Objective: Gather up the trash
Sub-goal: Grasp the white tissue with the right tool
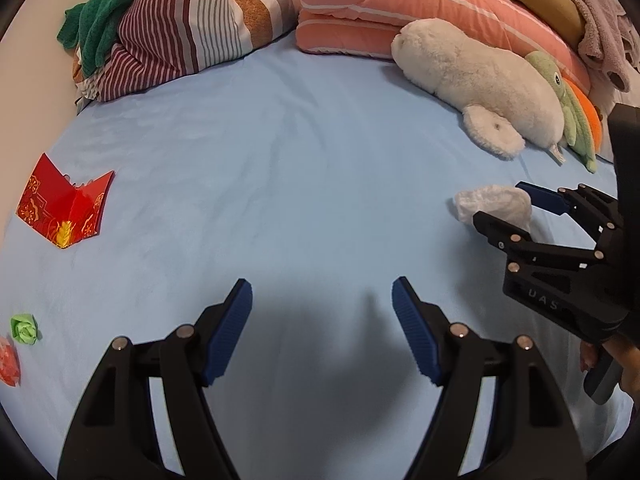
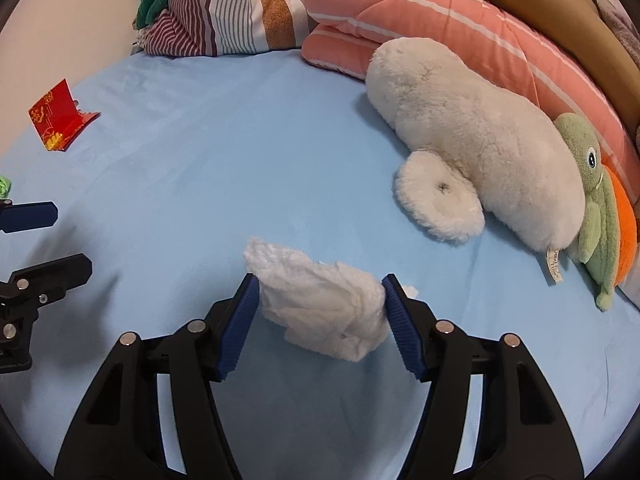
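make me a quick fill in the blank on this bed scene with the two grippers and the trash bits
1. The right gripper has its fingers on either side of a crumpled white ____.
2. The left gripper is open and holds ____.
3. The torn envelope lying on the sheet is ____ in colour.
4. The white plush seal lies beside a ____ plush turtle.

Missing words: tissue; nothing; red; green

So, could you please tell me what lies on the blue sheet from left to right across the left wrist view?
Crumpled green paper ball → folded red and gold paper envelope → crumpled white tissue wad, between the fingers of the right gripper → fluffy white plush seal → green and orange plush turtle.
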### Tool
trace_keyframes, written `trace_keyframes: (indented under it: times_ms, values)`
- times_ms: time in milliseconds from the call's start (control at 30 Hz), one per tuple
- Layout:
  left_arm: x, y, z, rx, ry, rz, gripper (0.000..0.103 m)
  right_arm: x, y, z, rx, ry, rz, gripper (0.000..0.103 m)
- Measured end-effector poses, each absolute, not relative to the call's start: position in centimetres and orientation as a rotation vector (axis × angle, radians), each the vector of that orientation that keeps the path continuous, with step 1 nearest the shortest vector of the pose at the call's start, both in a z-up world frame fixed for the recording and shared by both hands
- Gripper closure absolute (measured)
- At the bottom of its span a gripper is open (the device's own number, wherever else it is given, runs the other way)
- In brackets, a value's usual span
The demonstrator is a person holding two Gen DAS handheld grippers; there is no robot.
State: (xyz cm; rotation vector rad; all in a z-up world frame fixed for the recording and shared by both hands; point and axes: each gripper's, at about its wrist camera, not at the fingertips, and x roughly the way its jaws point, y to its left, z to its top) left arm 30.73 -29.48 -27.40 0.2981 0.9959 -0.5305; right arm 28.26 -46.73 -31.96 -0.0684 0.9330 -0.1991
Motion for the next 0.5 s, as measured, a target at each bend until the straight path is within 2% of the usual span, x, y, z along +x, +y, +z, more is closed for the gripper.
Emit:
trace_keyframes:
  times_ms: [100, 200, 500]
  values:
    - [30.7, -29.5, -27.3, 0.297, 0.992, -0.533, 0.030, 28.6, -47.4, -31.9, -0.071, 0.931, -0.223, 0.077]
    - [30.7, -29.5, -27.0, 0.302, 0.982, -0.535, 0.030, 28.6, -48.2, -31.2, -0.041, 0.921, -0.228, 0.080]
    - [30.6, -27.0, -25.2, 0.315, 0.943, -0.500, 0.030, 28.8, -44.4, -28.5, -0.074, 0.879, -0.139, 0.081]
